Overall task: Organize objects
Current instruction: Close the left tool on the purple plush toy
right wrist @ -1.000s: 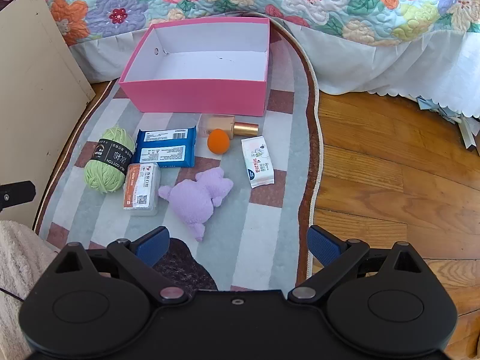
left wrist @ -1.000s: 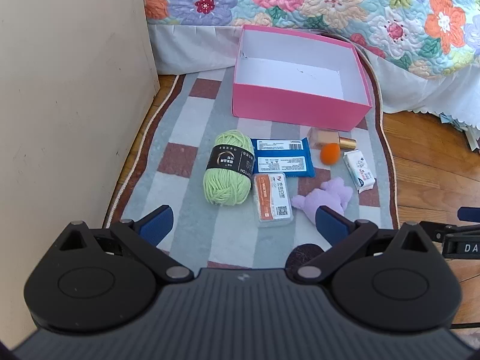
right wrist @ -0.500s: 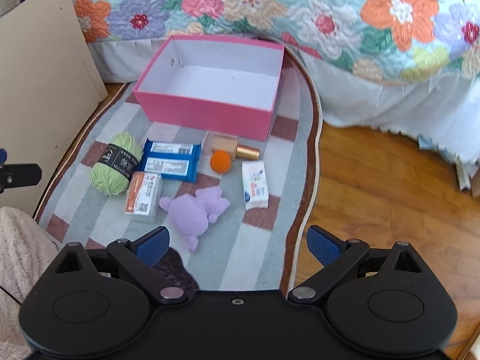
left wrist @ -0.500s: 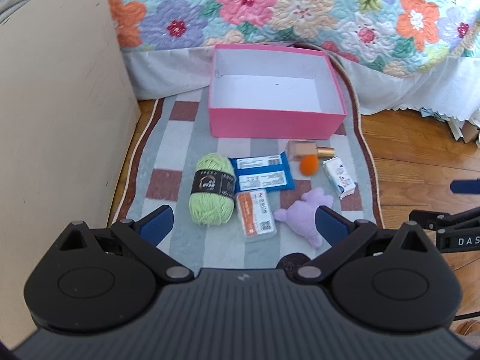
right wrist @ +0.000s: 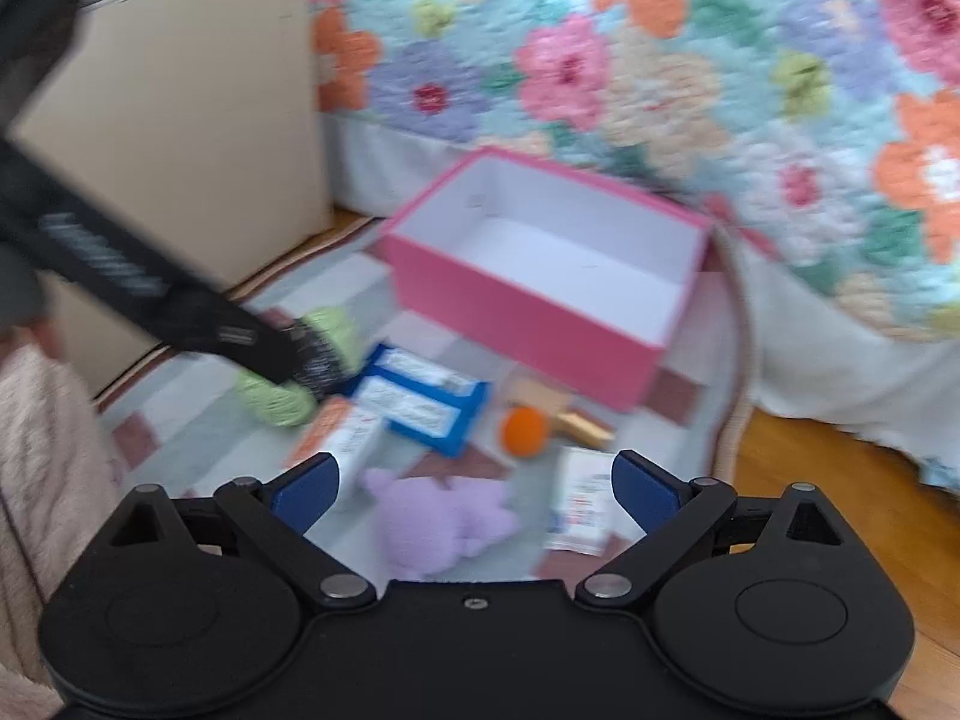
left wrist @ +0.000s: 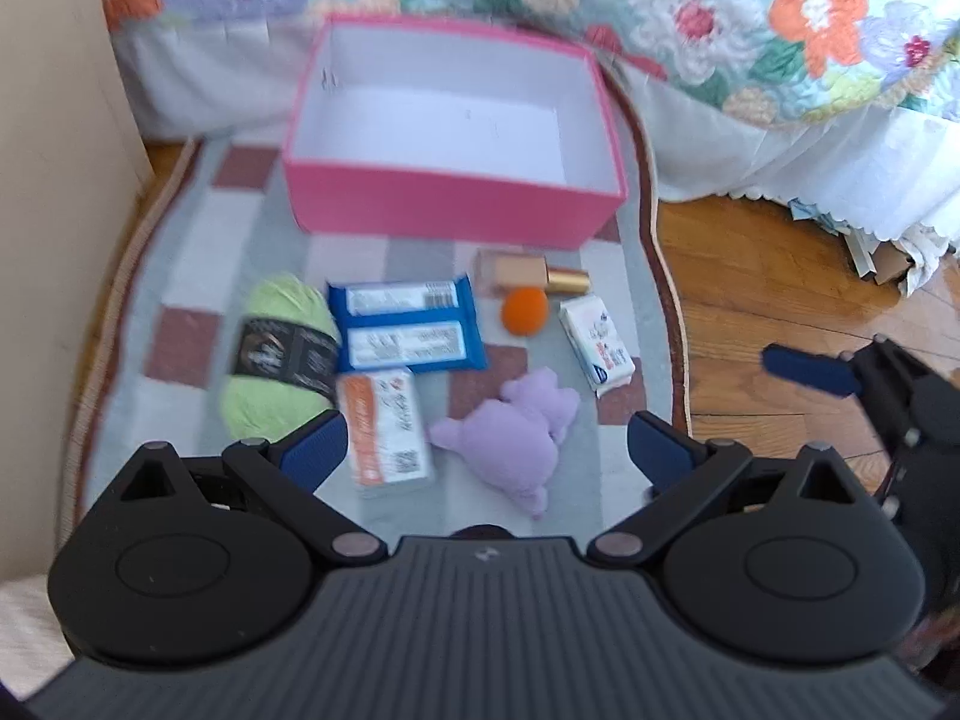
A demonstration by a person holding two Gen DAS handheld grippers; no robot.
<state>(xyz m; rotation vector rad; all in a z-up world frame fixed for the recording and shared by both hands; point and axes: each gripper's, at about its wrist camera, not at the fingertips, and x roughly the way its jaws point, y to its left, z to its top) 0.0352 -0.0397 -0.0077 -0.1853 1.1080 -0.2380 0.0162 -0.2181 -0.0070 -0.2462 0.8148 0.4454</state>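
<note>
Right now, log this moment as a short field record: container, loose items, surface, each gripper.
container: pink box, open, nothing visible inside
loose items: green yarn, blue packet, orange-labelled pack, purple plush, orange ball, gold-capped bottle, white tissue pack
surface: checked rug, all items in front of the box
left gripper: open, holding nothing
right gripper: open, holding nothing

Your left wrist camera looks forward and down along its fingers [left wrist: 312, 450] at the rug [left wrist: 180, 276], facing the pink box [left wrist: 450, 204] and the bed behind it. Your right wrist camera sits lower and nearer, angled from the right toward the same pink box [right wrist: 528, 324]. Both views share the box, the purple plush [left wrist: 510, 426] and the rug's scattered items
</note>
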